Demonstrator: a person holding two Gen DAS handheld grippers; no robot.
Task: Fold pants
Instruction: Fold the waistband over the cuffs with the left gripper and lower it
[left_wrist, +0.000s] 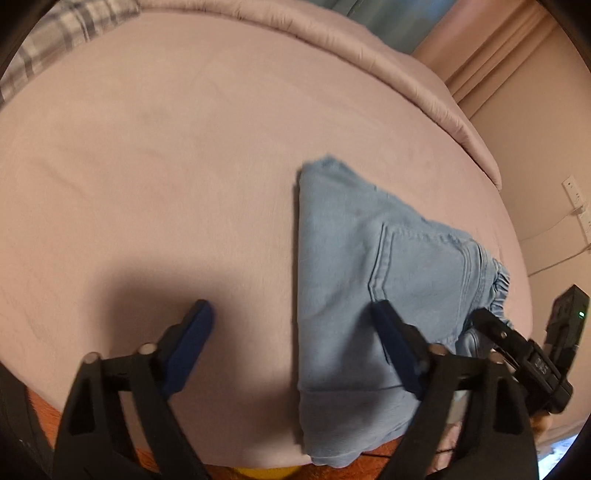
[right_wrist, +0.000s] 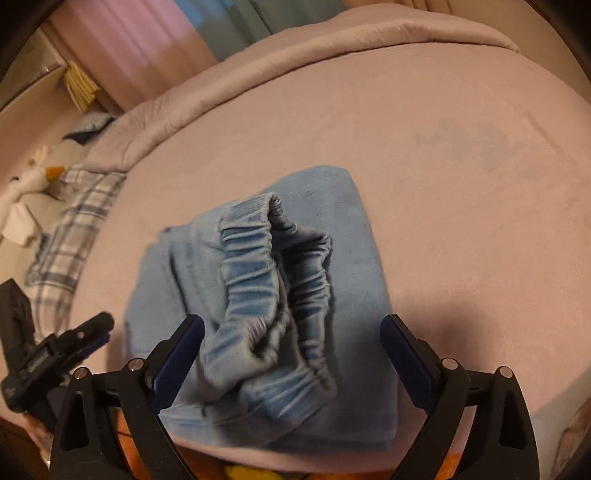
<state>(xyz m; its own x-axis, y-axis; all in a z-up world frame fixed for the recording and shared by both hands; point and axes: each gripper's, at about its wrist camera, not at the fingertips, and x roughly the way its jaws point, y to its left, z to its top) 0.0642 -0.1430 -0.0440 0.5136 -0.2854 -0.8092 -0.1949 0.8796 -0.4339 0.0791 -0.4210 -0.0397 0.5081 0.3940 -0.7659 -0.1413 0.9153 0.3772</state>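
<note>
Light blue pants (left_wrist: 354, 266) lie folded into a compact bundle on the pink bed (left_wrist: 166, 155), near its front edge. A back pocket faces up in the left wrist view. In the right wrist view the pants (right_wrist: 280, 280) show their gathered elastic waistband on top. My left gripper (left_wrist: 291, 314) is open and empty, its right finger over the pants' left part. My right gripper (right_wrist: 291, 328) is open and empty, its fingers on either side of the waistband, just above it. The right gripper also shows in the left wrist view (left_wrist: 517, 343), and the left gripper in the right wrist view (right_wrist: 66, 343).
A rolled pink duvet (left_wrist: 388, 59) runs along the bed's far side. A plaid cloth (right_wrist: 70, 229) lies at the bed's left, with a stuffed toy (right_wrist: 29, 184) beyond it. A wall socket and cable (left_wrist: 572, 199) are on the right wall. Curtains (right_wrist: 133, 48) hang behind.
</note>
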